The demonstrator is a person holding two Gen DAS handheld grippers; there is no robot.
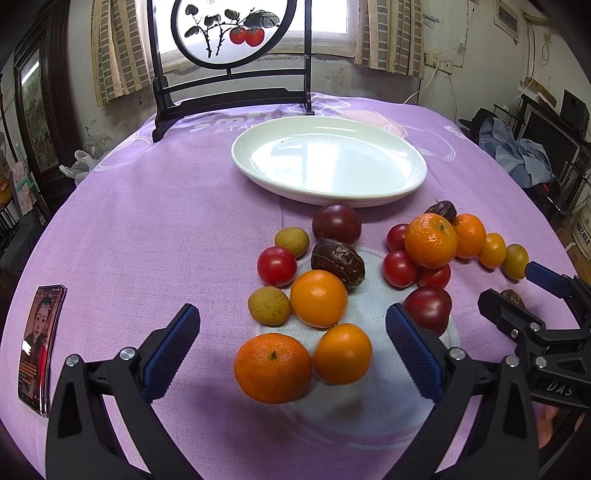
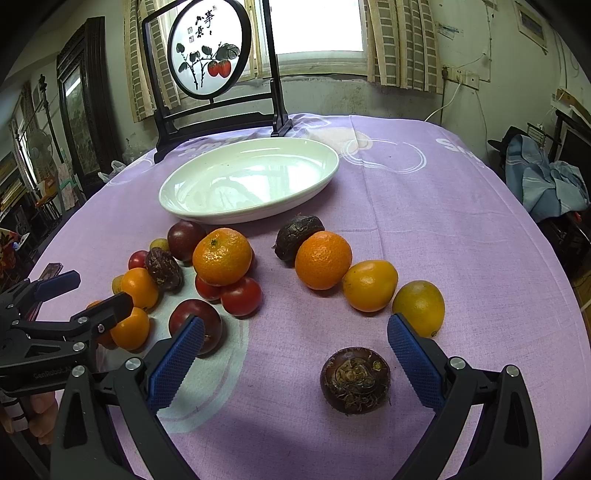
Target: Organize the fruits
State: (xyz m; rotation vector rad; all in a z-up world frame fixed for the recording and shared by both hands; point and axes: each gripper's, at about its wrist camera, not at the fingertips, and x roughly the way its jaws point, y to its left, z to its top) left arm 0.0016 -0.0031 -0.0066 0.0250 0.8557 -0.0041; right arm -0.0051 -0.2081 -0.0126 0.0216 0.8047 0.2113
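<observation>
Many fruits lie loose on the purple cloth in front of an empty white oval plate. My left gripper is open and empty; a mandarin and a small orange lie between its fingers. My right gripper is open and empty, with a dark brown water chestnut between its fingers. Tomatoes, longans, dark plums and more mandarins lie scattered. The right gripper also shows in the left wrist view.
A phone lies at the cloth's left edge. A black framed round painted screen stands behind the plate. The table's right edge drops to clutter and blue clothing.
</observation>
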